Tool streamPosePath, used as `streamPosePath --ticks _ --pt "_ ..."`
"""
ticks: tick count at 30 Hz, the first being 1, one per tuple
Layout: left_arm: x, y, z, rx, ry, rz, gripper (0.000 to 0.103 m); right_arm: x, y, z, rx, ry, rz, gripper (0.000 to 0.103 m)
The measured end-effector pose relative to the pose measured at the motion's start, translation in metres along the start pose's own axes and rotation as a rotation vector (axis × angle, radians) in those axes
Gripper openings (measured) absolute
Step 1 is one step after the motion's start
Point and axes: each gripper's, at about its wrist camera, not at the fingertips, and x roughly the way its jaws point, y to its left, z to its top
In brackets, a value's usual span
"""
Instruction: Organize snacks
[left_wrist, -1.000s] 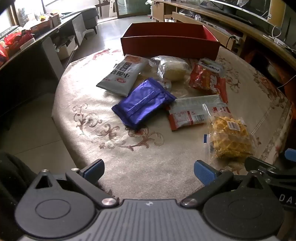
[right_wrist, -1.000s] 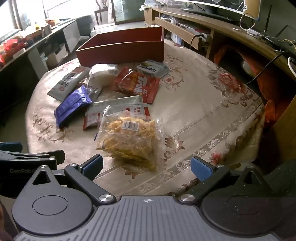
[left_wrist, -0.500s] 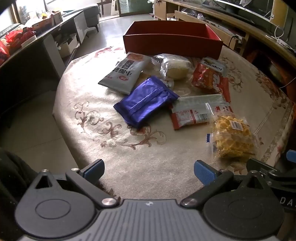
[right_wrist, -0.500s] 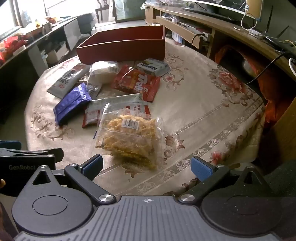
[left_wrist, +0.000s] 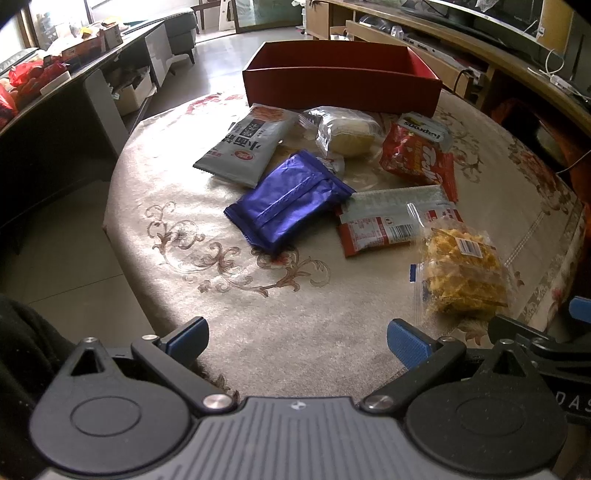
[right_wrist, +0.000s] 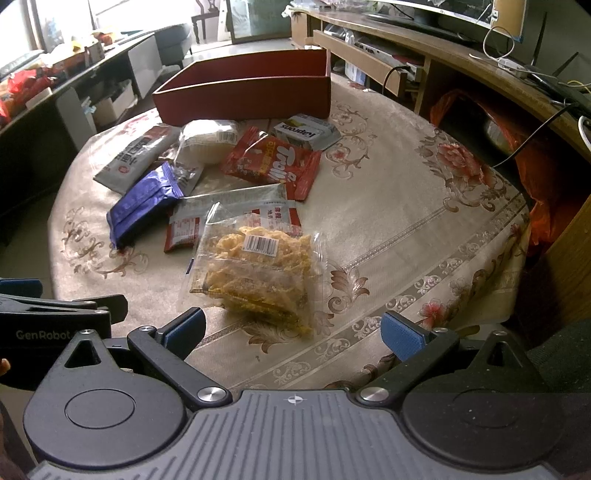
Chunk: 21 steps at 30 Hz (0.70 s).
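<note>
Several snack packs lie on a round cloth-covered table (left_wrist: 280, 306). A purple pack (left_wrist: 288, 205) (right_wrist: 142, 203) sits mid-table, a grey pack (left_wrist: 245, 146) behind it, a clear bag with a pale bun (left_wrist: 345, 129), a red Trolli pack (left_wrist: 417, 158) (right_wrist: 273, 162), a red-and-silver pack (left_wrist: 388, 221) and a clear bag of yellow crisps (left_wrist: 461, 273) (right_wrist: 255, 269). A red box (left_wrist: 341, 83) (right_wrist: 247, 92) stands at the far side. My left gripper (left_wrist: 297, 341) hovers open over the near edge. My right gripper (right_wrist: 291, 330) is open just short of the crisps bag.
A low dark bench (left_wrist: 55, 122) with clutter runs along the left. A wooden TV cabinet (right_wrist: 424, 55) with cables curves along the back right. An orange bag (right_wrist: 532, 158) sits under it. Bare floor (left_wrist: 66, 251) lies left of the table.
Both grippers have crept slightly forward toward the snacks; the packs appear a little larger and lower in view. Nothing was grasped or moved.
</note>
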Motion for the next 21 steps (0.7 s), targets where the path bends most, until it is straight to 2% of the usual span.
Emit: streamPosePath --ticks 21 --pt "0.0003 0.0022 -0.0029 0.000 0.002 0.001 0.103 0.0014 0.0005 -0.0008 -0.002 0.004 0.001 0.102"
